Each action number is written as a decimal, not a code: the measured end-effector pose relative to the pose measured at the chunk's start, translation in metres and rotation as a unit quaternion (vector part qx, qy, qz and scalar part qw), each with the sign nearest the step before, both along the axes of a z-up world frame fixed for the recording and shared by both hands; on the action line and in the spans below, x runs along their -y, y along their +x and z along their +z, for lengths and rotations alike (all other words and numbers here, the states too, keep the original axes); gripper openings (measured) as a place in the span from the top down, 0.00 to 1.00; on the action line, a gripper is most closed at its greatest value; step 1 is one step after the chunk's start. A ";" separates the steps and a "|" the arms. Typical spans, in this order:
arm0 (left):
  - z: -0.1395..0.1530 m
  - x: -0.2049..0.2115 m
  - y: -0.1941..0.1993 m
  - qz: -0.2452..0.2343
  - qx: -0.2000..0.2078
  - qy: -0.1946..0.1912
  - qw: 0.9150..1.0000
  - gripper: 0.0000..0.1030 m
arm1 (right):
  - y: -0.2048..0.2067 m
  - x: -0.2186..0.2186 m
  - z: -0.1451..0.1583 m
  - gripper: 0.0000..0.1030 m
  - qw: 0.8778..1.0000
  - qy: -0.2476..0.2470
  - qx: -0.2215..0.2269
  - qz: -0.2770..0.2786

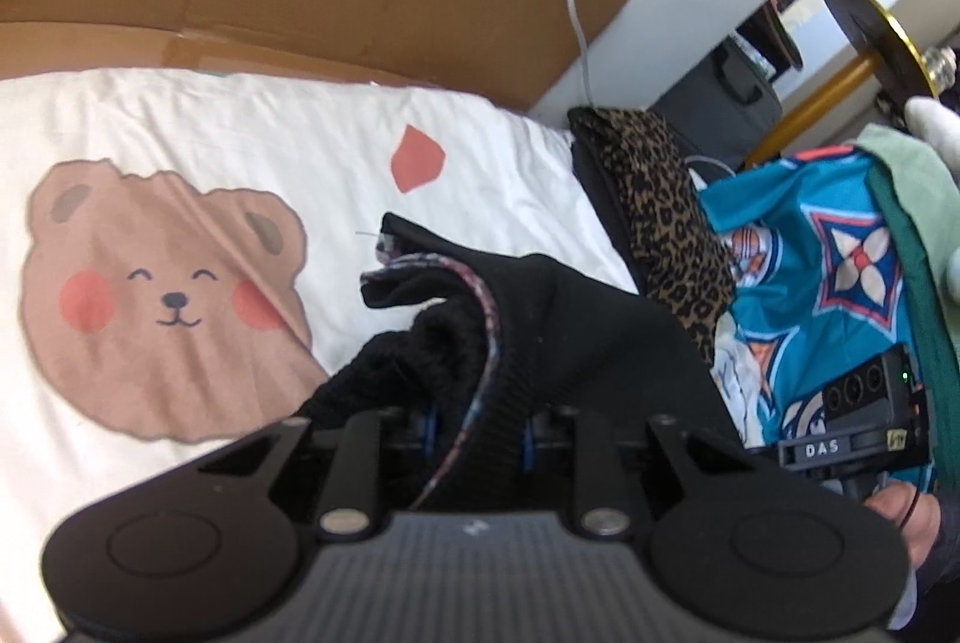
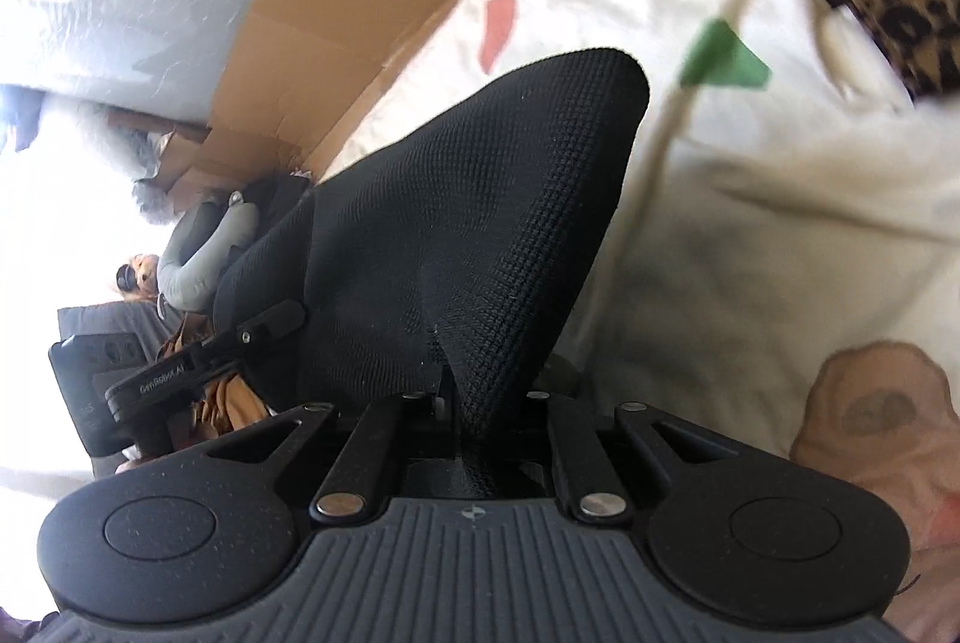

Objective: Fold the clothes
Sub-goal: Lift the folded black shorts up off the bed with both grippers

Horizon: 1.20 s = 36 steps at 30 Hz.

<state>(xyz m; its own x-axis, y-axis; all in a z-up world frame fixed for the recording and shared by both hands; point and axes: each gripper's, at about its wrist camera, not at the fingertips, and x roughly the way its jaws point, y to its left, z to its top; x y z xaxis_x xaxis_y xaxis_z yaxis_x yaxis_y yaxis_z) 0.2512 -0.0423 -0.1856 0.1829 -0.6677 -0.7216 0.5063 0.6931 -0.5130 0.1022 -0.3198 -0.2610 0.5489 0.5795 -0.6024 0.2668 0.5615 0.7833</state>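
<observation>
Black garment (image 1: 516,319) lifted above the bear-print sheet (image 1: 180,150), strung between both tools; pinched tight in left gripper (image 1: 480,439) at the ribbed hem; clamped likewise in right gripper (image 2: 480,439); long axis spanning across, neither hand nearer.

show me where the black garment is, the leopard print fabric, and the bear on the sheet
black garment (image 2: 480,223): right wrist view, on the knit panel rising from the gripper.
leopard print fabric (image 1: 666,217): left wrist view, on the middle of the spotted fold.
bear (image 1: 162,307): left wrist view, on the printed face.
</observation>
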 end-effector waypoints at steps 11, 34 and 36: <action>0.068 -0.024 -0.017 0.058 0.014 0.032 0.998 0.75 | 0.021 -0.026 0.085 0.94 0.997 -0.063 0.037 0.039; 0.311 -0.024 -0.076 0.128 0.146 0.015 0.981 0.75 | -0.006 -0.057 0.368 0.93 0.961 -0.221 0.165 0.019; 0.325 -0.022 -0.084 0.133 0.154 0.012 0.979 0.75 | -0.014 -0.061 0.385 0.93 0.957 -0.232 0.175 0.015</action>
<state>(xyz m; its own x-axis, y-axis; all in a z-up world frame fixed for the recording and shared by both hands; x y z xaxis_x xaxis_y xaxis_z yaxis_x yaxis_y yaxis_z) 0.1677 -0.0200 0.1391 0.5602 -0.5500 -0.6194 0.4344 0.8317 -0.3457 0.0880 -0.2590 0.1241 0.7512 0.3126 -0.5813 0.0133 0.8734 0.4869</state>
